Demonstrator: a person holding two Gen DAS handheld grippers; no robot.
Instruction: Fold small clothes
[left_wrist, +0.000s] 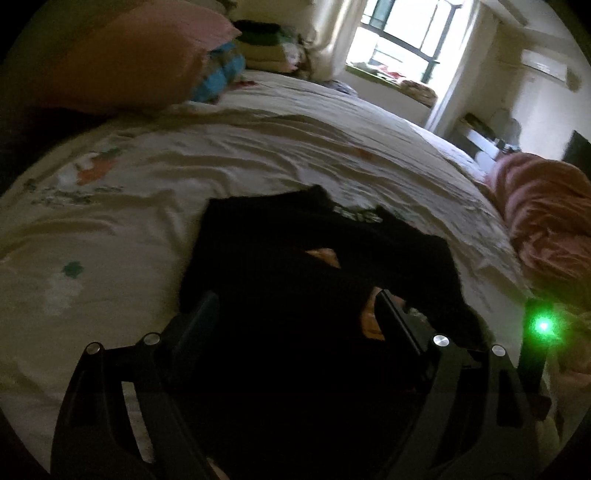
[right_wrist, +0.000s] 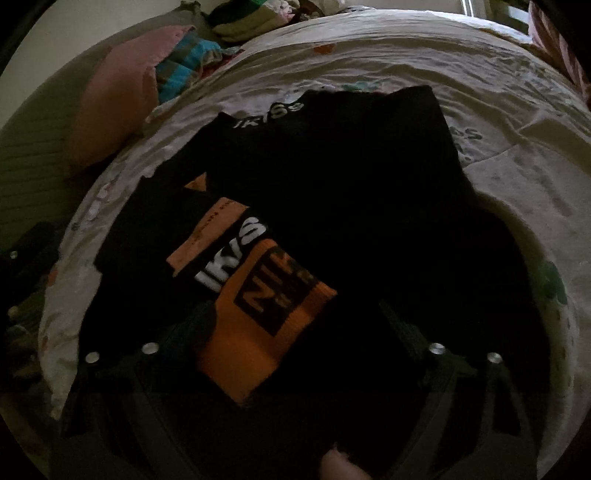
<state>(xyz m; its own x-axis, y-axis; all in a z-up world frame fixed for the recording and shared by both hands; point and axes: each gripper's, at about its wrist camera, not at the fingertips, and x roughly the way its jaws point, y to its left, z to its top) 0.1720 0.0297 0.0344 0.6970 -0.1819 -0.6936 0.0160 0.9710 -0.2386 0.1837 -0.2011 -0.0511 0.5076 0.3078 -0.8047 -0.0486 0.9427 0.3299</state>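
Note:
A small black garment (left_wrist: 295, 258) with orange parts lies partly folded on the bed. In the right wrist view it (right_wrist: 351, 192) shows an orange panel with black lettering (right_wrist: 266, 306) and white lettering. My left gripper (left_wrist: 295, 306) hangs just over the garment's near edge, its fingers (left_wrist: 391, 317) wide apart with cloth between them; no grip shows. My right gripper (right_wrist: 291, 332) is low over the orange panel, fingers apart, dark and hard to make out. The other gripper's green light (left_wrist: 543, 326) shows at the right in the left wrist view.
The bed has a white printed sheet (left_wrist: 221, 155). A pink pillow (left_wrist: 122, 55) and stacked folded clothes (left_wrist: 266, 44) lie at the head. A pink blanket (left_wrist: 546, 221) is heaped at the right edge. A window (left_wrist: 399, 33) is beyond.

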